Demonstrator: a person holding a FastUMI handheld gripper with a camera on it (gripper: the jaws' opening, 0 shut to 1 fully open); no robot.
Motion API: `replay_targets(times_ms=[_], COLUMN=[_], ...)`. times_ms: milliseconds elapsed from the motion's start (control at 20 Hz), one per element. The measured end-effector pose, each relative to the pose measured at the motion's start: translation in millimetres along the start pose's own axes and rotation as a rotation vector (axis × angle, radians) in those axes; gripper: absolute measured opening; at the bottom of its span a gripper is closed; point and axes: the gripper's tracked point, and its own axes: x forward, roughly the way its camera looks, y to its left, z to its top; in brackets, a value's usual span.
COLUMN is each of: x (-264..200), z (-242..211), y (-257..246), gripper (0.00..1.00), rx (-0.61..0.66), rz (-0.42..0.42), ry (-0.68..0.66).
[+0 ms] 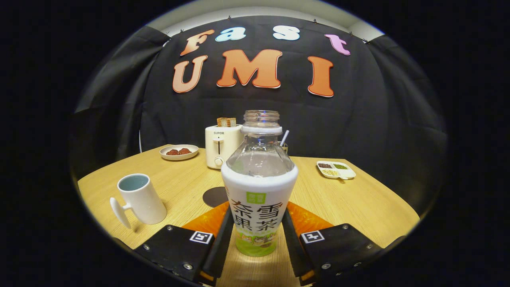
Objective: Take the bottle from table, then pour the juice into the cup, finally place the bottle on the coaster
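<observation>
An uncapped clear bottle with a white label stands upright between my fingers. Both fingers press on its lower sides, so the gripper is shut on it. I cannot tell whether its base rests on the wooden table or hangs just above it. A white cup stands to the left of the fingers, with its handle pointing toward me. A dark round coaster lies just beyond the left finger, partly hidden behind the bottle.
Beyond the bottle stands a cream toaster with bread slices in it. Left of it is a small plate of reddish food. A glass with a straw peeks from behind the bottle. A divided dish of seeds sits at the right.
</observation>
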Motion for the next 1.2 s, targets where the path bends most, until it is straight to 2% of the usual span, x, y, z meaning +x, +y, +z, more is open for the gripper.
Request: replay_targets(times_ms=[250, 550, 800, 1200], x=[-2, -4, -1, 11], z=[10, 34, 44, 51], y=[11, 21, 29, 51], gripper=[0.59, 0.59, 0.59, 0.59], rx=[-0.096, -0.262, -0.418, -0.744], rz=[-0.008, -0.034, -0.069, -0.126], ry=[-0.015, -0.089, -0.129, -0.188])
